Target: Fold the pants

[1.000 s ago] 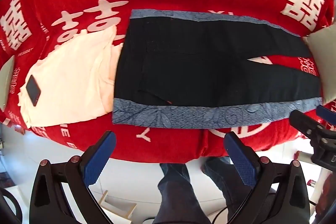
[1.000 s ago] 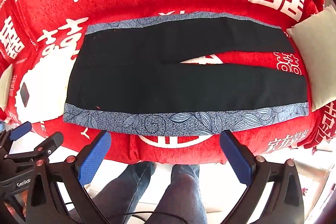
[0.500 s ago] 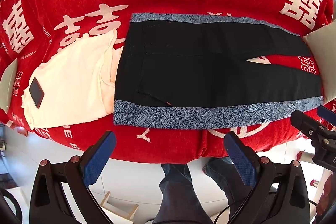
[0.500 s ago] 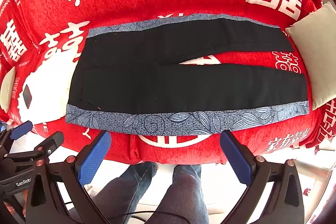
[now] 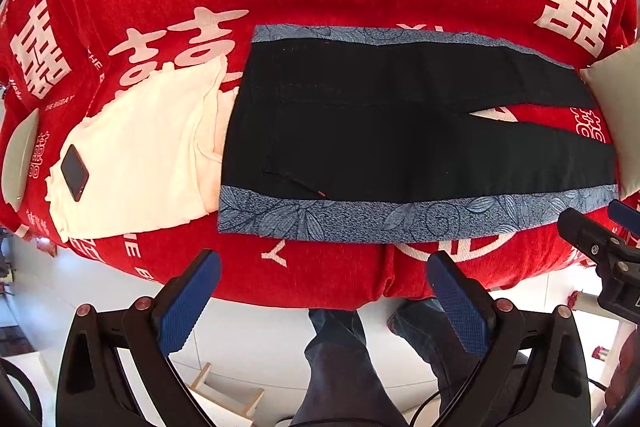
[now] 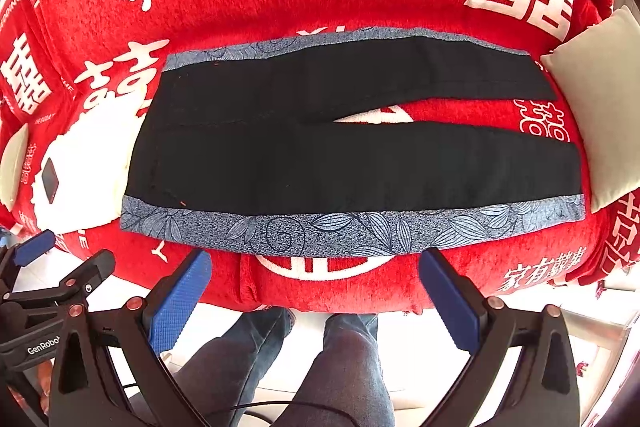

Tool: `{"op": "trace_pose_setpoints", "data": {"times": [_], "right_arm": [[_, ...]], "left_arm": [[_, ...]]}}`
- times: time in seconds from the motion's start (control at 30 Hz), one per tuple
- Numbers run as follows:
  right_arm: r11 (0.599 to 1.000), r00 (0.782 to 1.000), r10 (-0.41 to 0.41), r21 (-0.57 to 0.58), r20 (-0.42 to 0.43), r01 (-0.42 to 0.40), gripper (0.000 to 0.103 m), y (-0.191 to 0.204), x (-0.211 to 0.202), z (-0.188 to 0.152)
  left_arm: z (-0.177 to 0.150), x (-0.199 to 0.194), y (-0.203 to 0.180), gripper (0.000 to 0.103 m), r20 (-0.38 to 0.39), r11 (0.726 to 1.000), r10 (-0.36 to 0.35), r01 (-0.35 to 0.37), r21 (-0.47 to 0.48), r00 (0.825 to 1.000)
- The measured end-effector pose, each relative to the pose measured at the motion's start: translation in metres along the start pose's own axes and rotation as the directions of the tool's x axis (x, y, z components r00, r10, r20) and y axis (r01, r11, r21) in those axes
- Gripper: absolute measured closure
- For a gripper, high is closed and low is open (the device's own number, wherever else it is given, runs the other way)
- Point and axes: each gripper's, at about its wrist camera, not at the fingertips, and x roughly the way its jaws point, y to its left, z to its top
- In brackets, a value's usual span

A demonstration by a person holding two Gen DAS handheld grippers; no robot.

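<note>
Both views have crept slightly closer over the last second, the black pants (image 5: 400, 143) lying unfolded mid-frame while left gripper (image 5: 324, 303) and right gripper (image 6: 316, 299) hover released, folding unstarted.

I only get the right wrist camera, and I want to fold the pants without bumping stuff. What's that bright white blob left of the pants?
Observer: In the left wrist view it is a cream garment lying flat, its edge touching the waist end of the pants.
Operator: And the dark thing on it?
Observer: A phone with a dark screen, lying near the garment's far left end.
Operator: Is the left gripper holding anything?
Observer: No. The left gripper is open, with nothing between its fingers.
</note>
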Motion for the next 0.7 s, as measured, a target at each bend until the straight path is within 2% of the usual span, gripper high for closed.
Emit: {"op": "trace_pose_setpoints", "data": {"times": [0.17,0.7], "right_arm": [[1.000,1.000,0.004,-0.001,0.003,-0.004,0.000,-0.001,-0.001,-0.001],[0.999,1.000,0.027,-0.035,0.009,-0.027,0.000,-0.017,-0.002,0.000]], "left_arm": [[-0.001,-0.001,-0.004,0.000,0.004,1.000,0.019,-0.019,0.009,1.000],[-0.002,-0.004,-0.010,0.000,0.008,0.996,0.072,-0.071,-0.054,0.997]]}}
